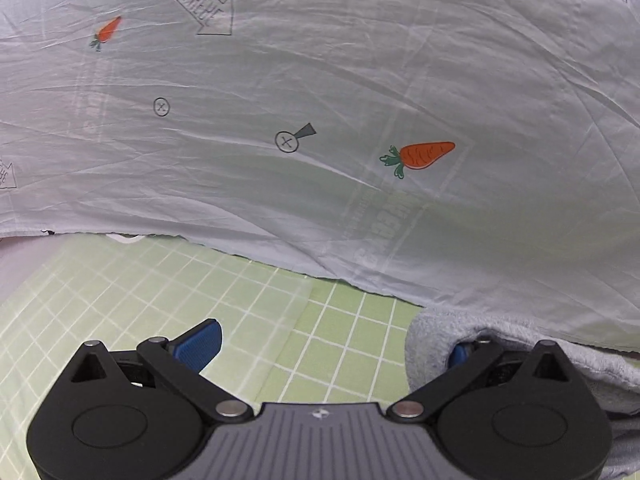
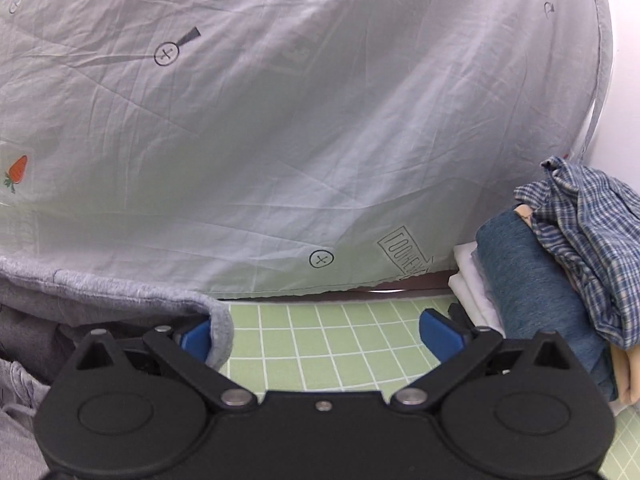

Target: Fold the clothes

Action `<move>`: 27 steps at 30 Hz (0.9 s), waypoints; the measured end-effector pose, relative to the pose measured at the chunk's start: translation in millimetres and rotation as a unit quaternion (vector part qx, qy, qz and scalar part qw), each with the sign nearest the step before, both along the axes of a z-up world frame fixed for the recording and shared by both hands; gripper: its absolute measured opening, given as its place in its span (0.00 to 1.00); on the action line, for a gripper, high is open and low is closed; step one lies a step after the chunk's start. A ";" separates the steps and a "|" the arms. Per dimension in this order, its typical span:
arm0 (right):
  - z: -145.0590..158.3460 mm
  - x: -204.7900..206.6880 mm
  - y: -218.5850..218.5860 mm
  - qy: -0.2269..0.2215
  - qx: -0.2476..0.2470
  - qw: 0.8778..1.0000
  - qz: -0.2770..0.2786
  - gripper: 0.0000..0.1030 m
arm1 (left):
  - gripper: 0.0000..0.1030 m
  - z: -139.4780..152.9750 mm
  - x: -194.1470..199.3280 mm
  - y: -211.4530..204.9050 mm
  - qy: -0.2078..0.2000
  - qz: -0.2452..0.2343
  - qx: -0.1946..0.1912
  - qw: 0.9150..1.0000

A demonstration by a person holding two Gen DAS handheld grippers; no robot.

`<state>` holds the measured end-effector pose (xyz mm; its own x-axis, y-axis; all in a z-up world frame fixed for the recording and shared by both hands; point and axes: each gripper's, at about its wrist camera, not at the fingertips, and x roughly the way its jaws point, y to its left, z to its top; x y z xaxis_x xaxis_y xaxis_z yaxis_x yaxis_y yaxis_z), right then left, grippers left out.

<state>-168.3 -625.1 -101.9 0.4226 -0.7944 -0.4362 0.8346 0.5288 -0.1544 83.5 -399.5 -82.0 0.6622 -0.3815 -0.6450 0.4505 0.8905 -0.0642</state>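
Both the left gripper (image 1: 328,346) and right gripper (image 2: 320,332) have jaws spread wide, each with one pad tucked under the grey garment (image 2: 120,296) on the green grid mat (image 2: 340,340). Only the right view shows folded clothes (image 2: 560,272) stacked beside it. Beyond hangs a white carrot-print sheet (image 1: 320,100).

A grey fleece garment (image 1: 520,360) is lying bunched at the near right in the left wrist view, its rolled edge draping over one blue finger pad. In the right wrist view it is lying near left. At far right, folded clothes (image 2: 536,292) are sitting stacked, a blue checked shirt (image 2: 592,240) crumpled on top.
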 end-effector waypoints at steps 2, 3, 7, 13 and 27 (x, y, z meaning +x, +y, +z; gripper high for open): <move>3.0 -11.8 11.8 0.003 -0.009 1.000 0.008 1.00 | 1.00 -1.9 -13.3 18.5 0.003 -0.003 0.007 1.000; 3.7 -18.0 16.9 0.004 -0.011 1.000 0.012 1.00 | 1.00 -3.2 -19.8 28.2 0.006 -0.005 0.010 1.000; 1.5 -46.4 36.8 0.021 -0.003 0.999 0.025 1.00 | 1.00 -14.6 -41.0 59.6 0.026 -0.017 0.021 0.999; -17.0 -85.0 54.7 0.053 0.048 0.997 0.031 1.00 | 1.00 -44.1 -65.3 77.6 0.053 -0.032 0.068 0.996; -30.6 -93.0 71.6 0.047 0.125 0.990 0.047 1.00 | 1.00 -55.2 -67.2 88.8 0.133 -0.092 0.057 0.985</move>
